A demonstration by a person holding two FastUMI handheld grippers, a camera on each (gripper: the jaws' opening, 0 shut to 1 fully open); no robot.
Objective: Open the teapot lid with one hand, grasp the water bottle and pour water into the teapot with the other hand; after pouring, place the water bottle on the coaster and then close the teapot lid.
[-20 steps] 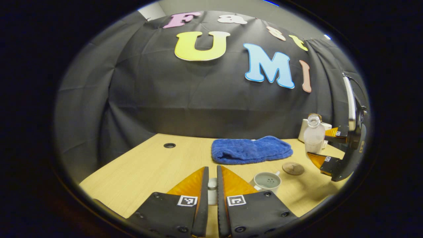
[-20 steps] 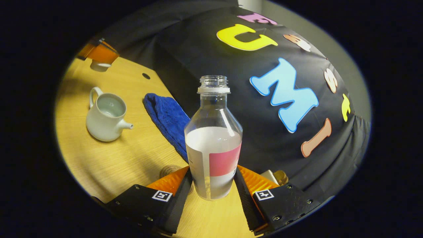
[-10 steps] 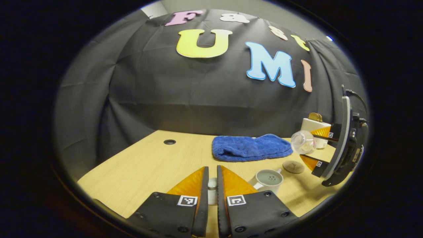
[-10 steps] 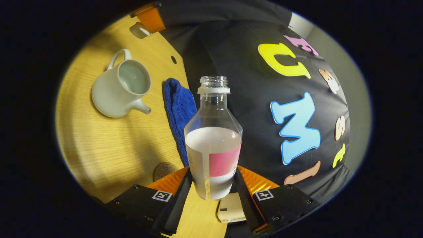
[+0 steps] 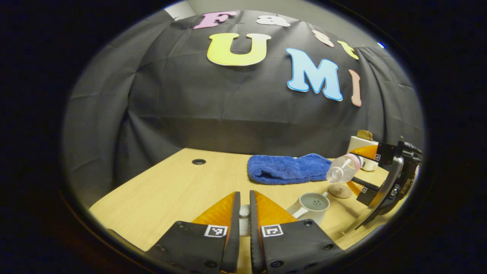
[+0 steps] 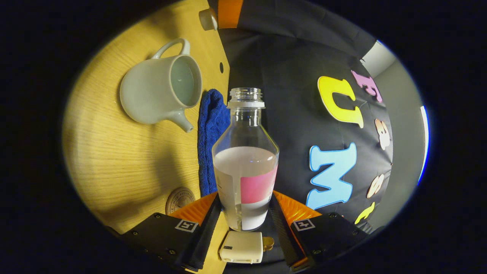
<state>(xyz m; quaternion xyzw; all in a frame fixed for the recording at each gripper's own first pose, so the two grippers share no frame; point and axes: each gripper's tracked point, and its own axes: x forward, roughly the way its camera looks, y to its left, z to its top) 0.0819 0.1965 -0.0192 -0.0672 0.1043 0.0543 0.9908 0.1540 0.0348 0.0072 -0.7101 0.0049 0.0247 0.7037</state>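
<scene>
pale wood table (image 5: 171,194) under both claws. right gripper (image 6: 243,213) clamps the clear plastic water bottle (image 6: 245,167), tipped towards the open white ceramic teapot (image 6: 159,95) for pouring; left gripper (image 5: 243,213) pinches the small white lid (image 5: 244,215) aside. round coaster (image 6: 179,198) waits nearby.

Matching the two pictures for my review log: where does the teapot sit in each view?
Left gripper view: the teapot stands low and right of centre, lid off, just right of the left gripper.
Right gripper view: the teapot is at upper left, seen tipped sideways, left of the water bottle.
Shared landmark: the blue towel, on the table past the teapot's spout.
</scene>
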